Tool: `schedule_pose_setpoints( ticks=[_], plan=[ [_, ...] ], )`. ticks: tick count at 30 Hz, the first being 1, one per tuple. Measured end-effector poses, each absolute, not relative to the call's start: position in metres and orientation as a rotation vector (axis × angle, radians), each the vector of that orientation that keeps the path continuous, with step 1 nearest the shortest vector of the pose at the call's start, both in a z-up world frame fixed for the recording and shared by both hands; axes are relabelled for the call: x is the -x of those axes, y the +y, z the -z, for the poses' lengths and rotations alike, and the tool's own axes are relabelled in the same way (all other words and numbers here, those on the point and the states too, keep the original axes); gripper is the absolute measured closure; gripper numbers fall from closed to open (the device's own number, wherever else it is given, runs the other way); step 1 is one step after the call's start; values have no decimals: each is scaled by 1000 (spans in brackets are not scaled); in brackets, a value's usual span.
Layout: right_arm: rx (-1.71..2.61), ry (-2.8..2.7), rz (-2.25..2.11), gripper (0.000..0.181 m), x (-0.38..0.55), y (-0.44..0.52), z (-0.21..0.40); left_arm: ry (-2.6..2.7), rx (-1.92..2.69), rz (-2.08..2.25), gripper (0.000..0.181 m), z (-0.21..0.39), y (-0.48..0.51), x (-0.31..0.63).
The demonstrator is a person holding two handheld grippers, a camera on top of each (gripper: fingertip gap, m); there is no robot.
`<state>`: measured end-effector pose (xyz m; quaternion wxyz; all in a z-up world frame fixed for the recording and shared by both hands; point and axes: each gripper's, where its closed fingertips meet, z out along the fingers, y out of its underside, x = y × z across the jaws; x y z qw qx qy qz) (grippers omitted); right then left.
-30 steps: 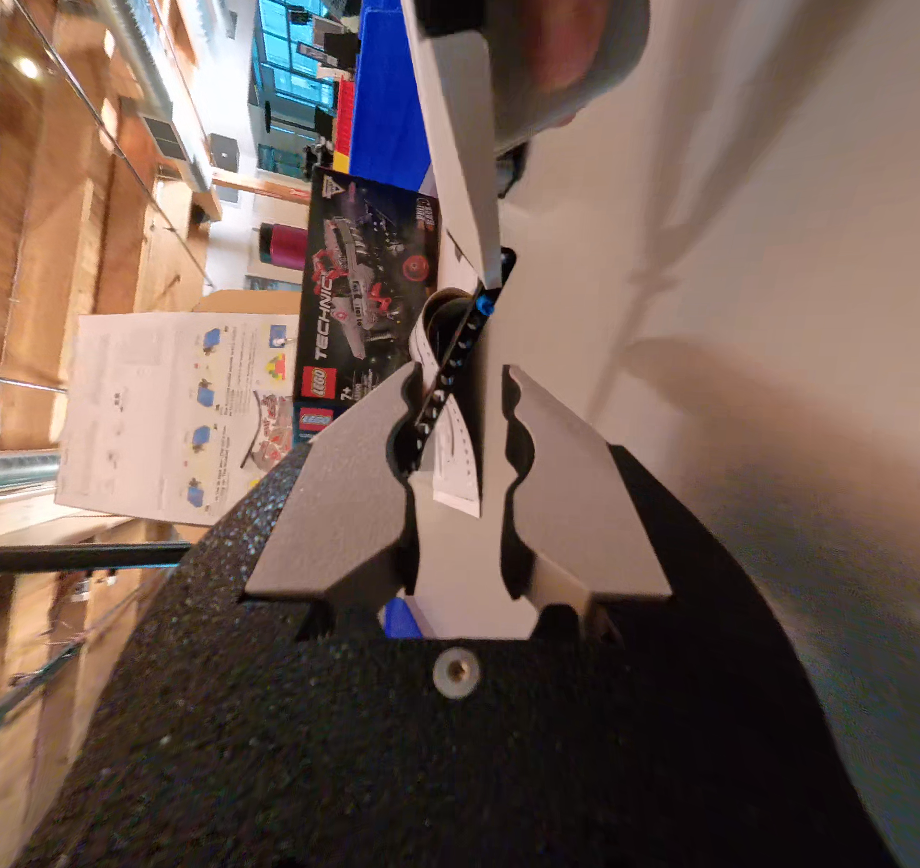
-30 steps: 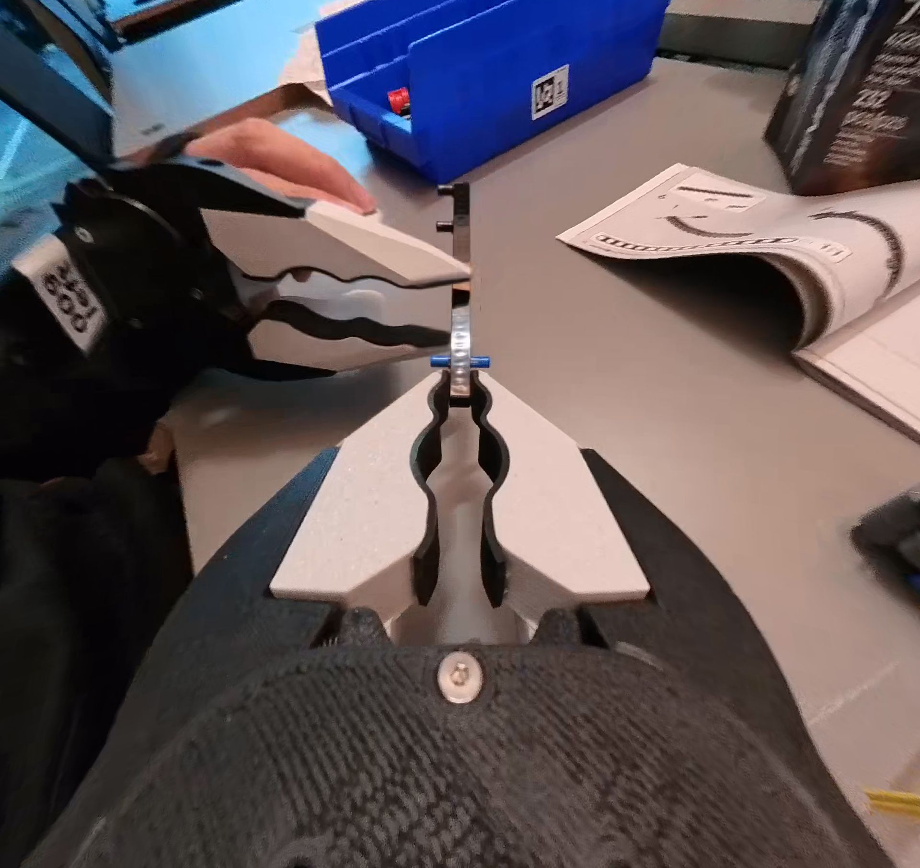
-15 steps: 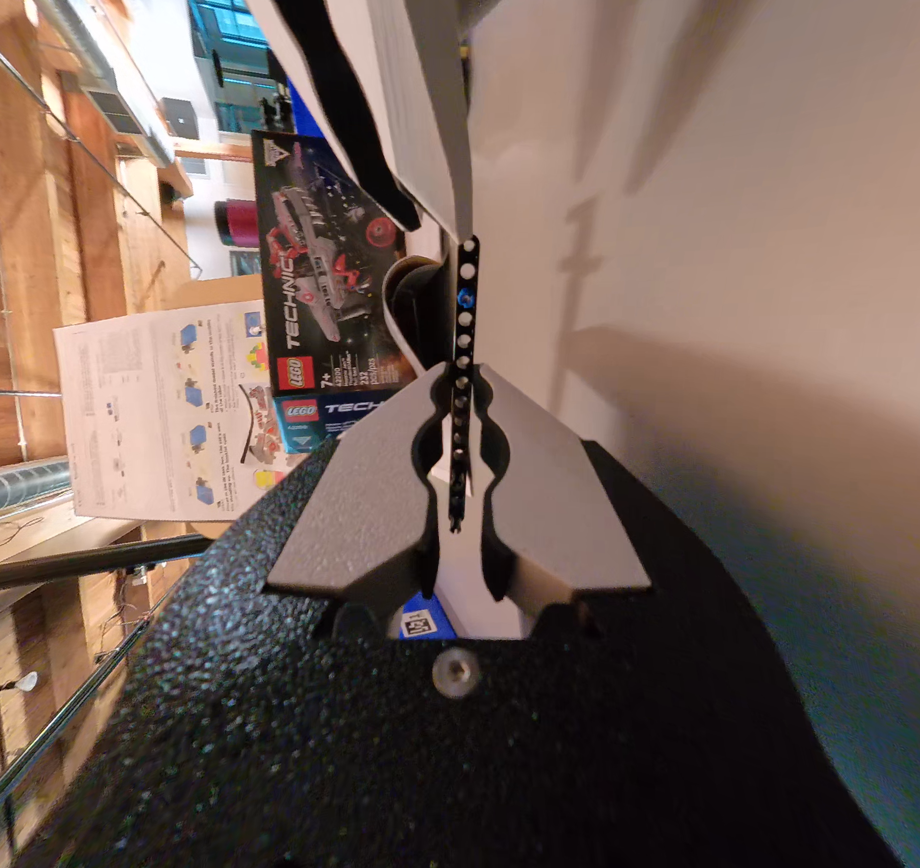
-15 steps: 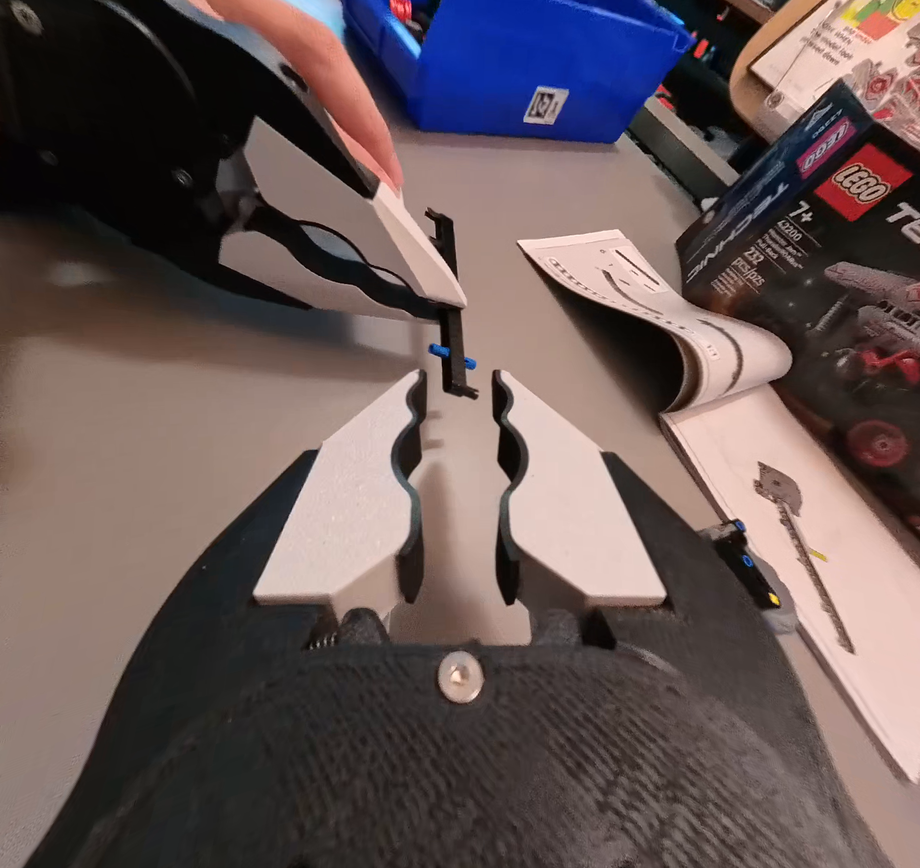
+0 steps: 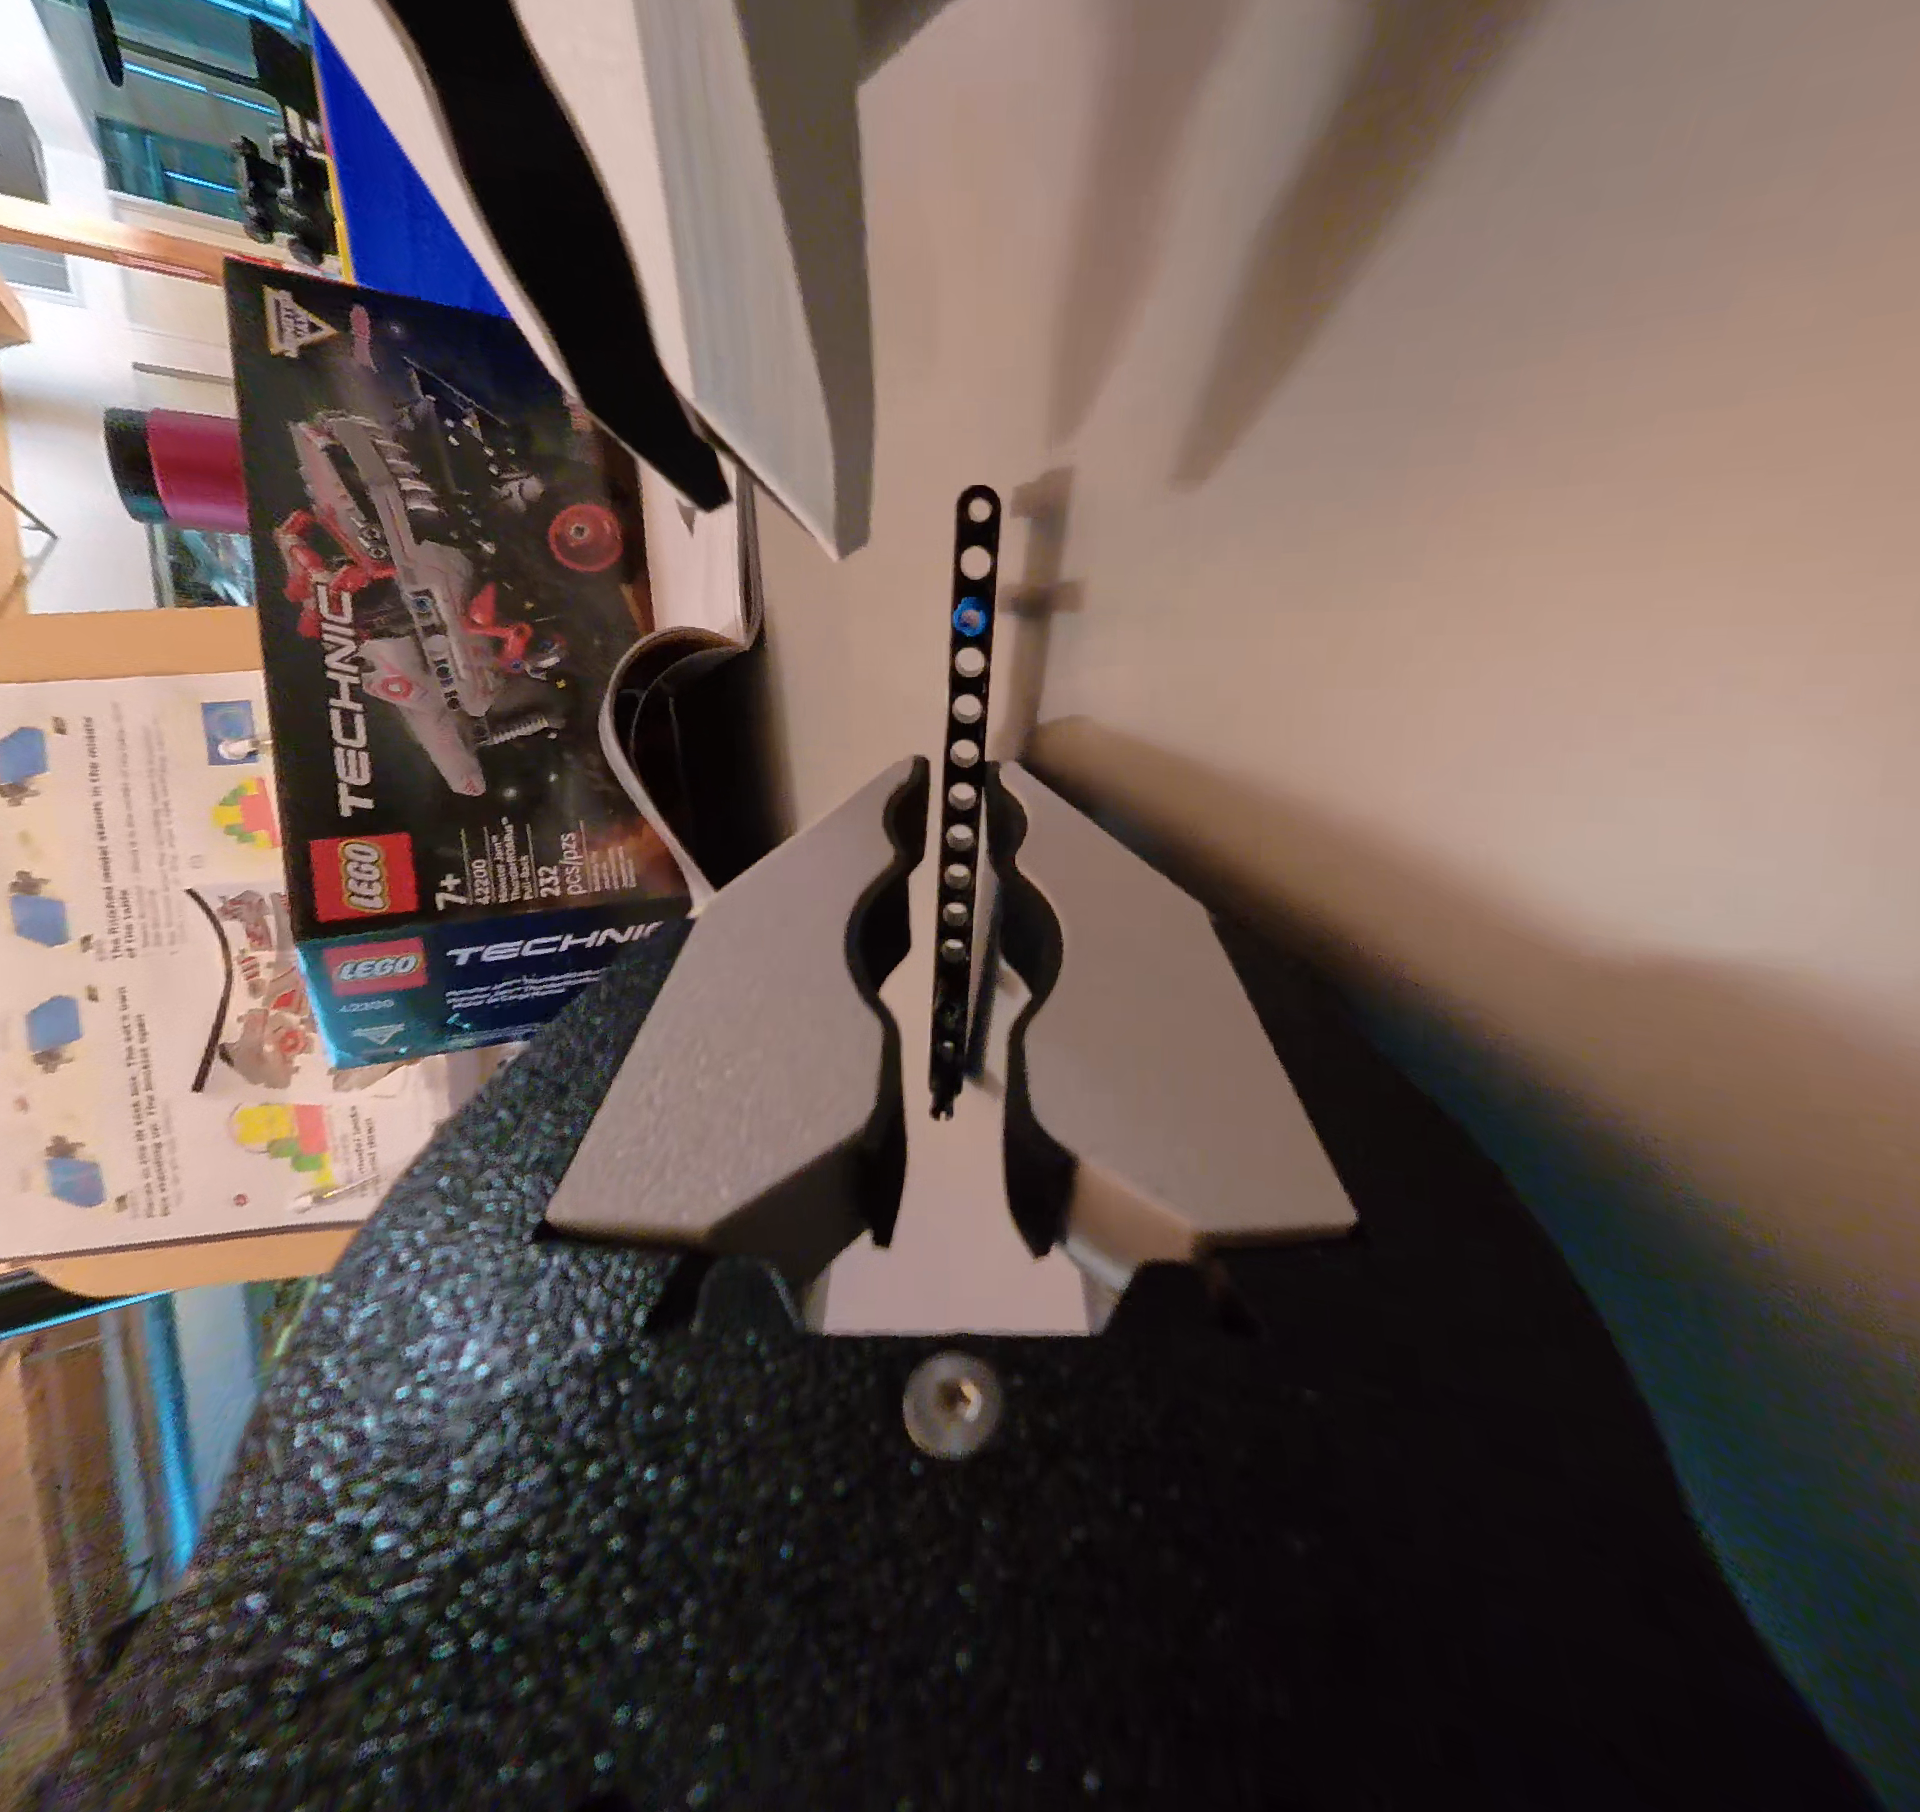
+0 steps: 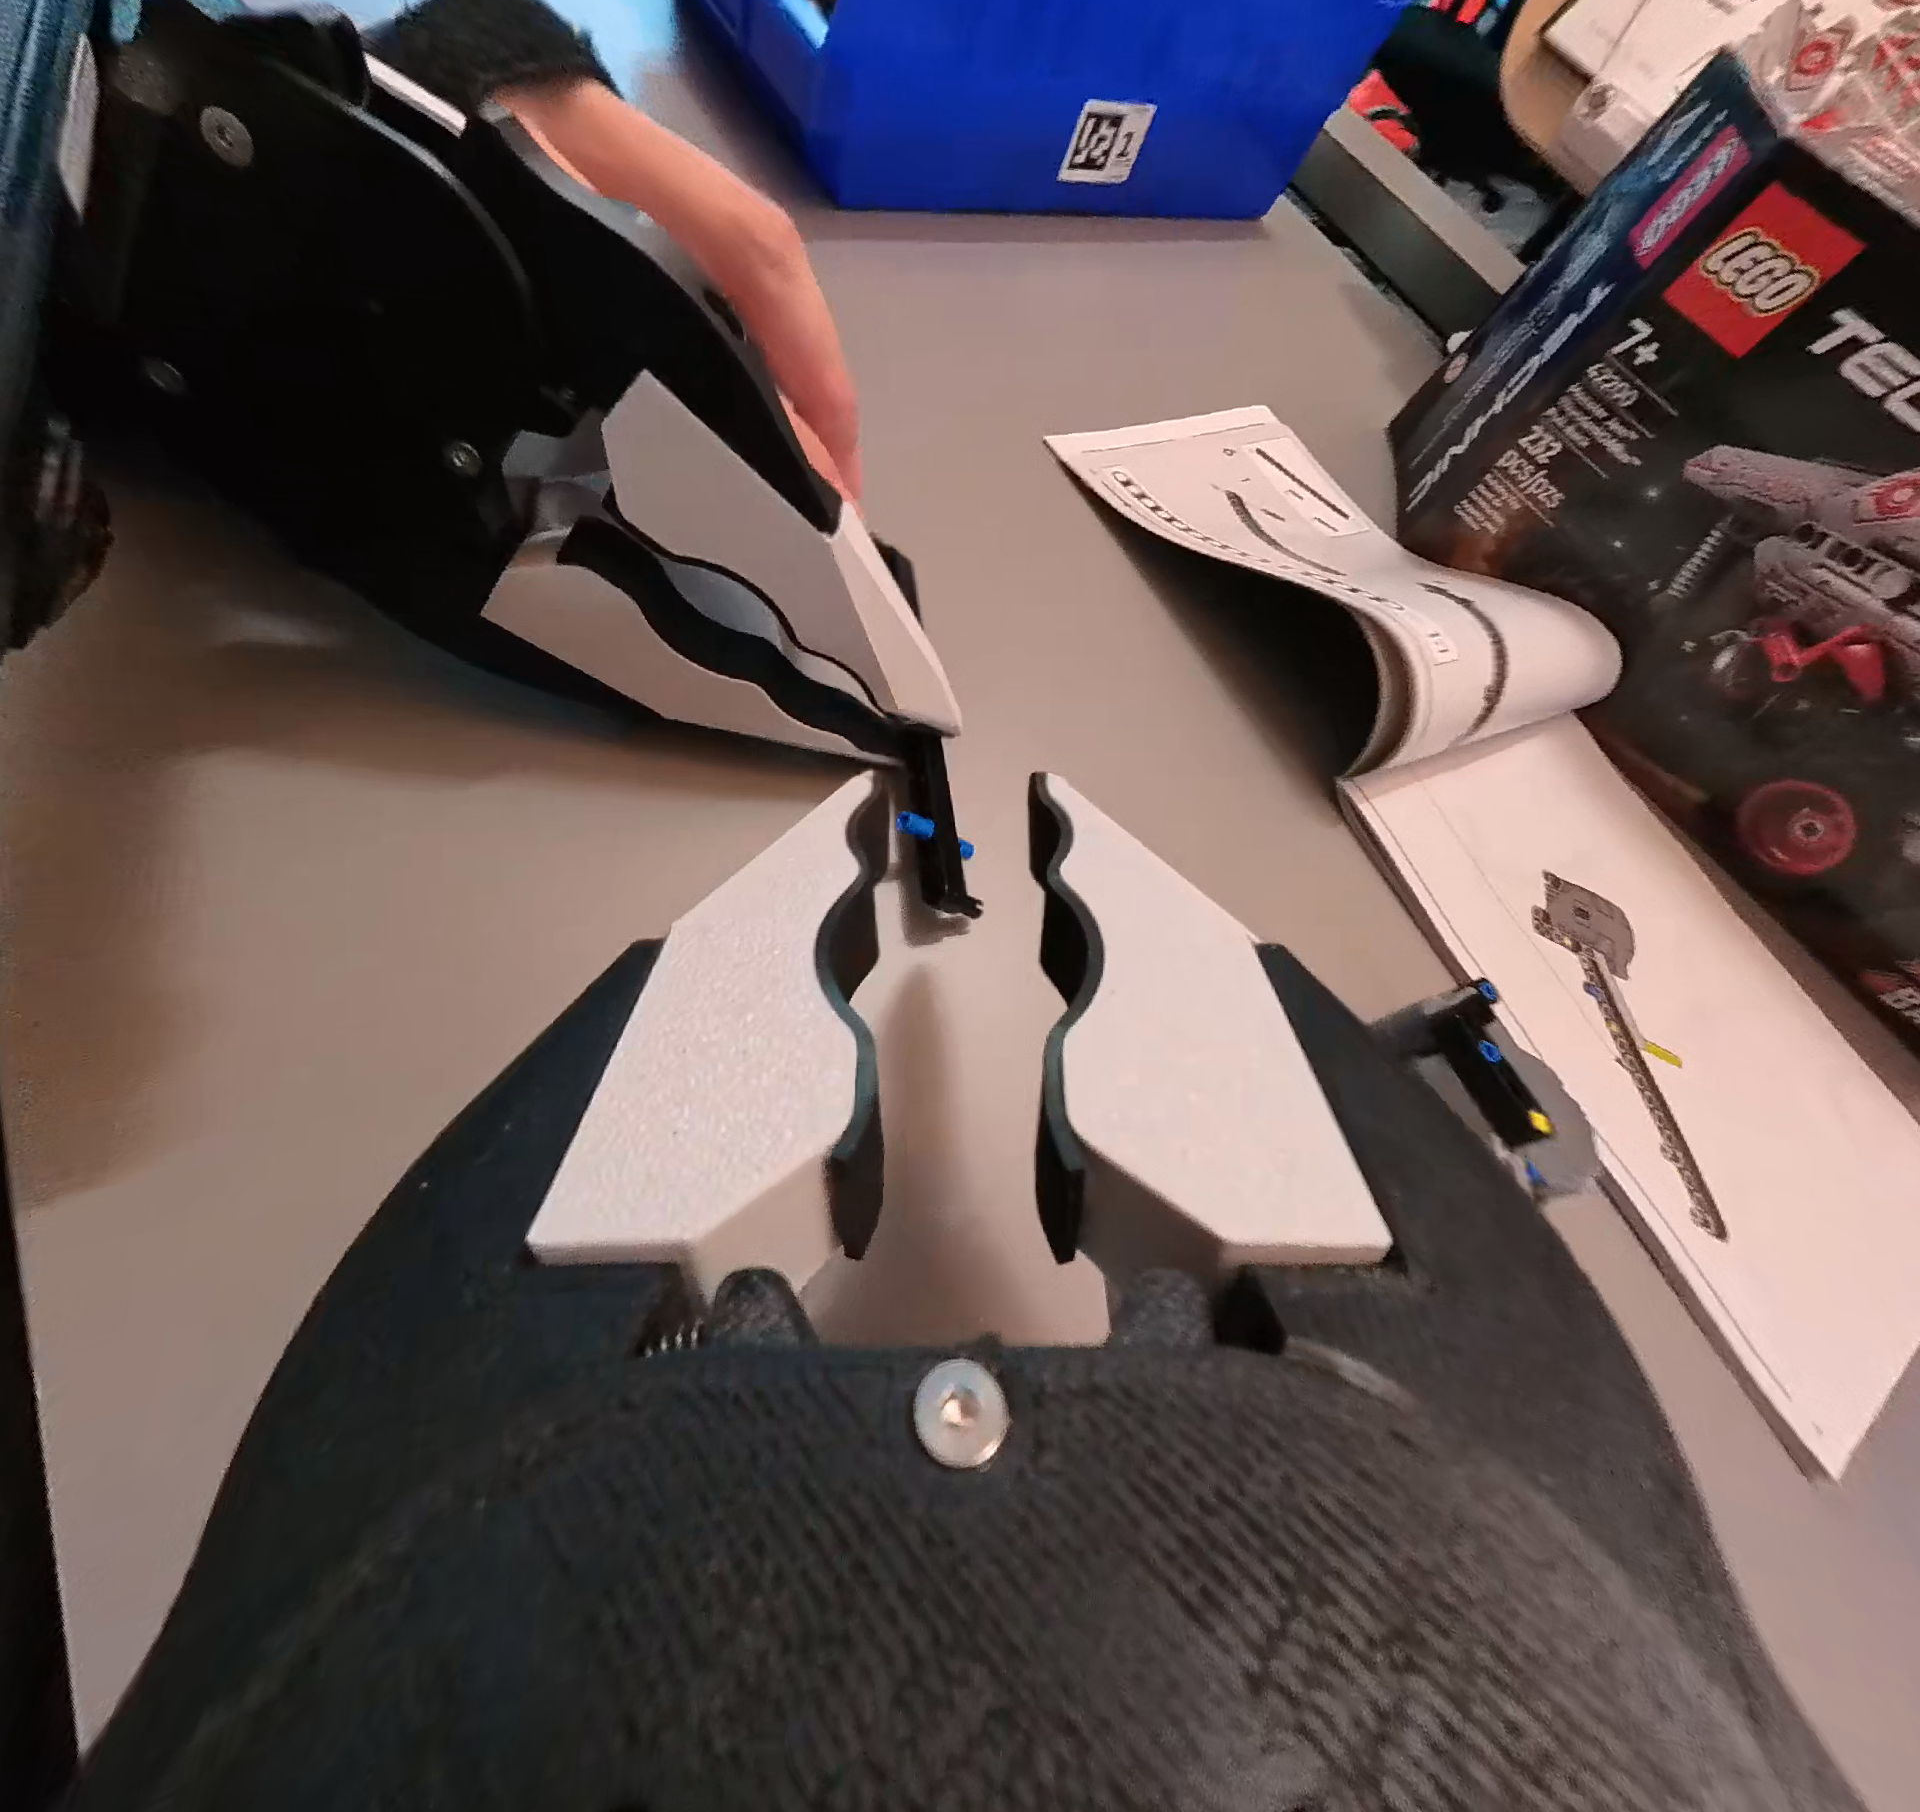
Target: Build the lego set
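Above the grey surface (image 6: 1039, 328), left claw (image 5: 956, 775) lies tipped on its side, pinching a black holed beam (image 5: 961, 786); right claw (image 6: 951, 786) faces it, spread and empty.

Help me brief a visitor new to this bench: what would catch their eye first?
Probably the thin black beam with a blue pin, pinched in the left gripper while the open right gripper faces its end. Next, the bright blue bin at the table's far edge and the dark set box on the right.
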<state>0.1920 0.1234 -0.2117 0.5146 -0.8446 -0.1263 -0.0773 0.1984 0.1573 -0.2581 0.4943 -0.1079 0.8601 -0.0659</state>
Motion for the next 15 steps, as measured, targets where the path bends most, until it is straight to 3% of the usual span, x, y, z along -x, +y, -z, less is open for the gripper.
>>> schedule_pose_setpoints(
  ticks=[8,15],
  plan=[
    [1918,-233,167,159,-207,105,176,2113,327,314,174,258,150,-201],
    [1709,-42,243,162,-259,65,126,2120,441,616,151,245,139,-191]
  ],
)
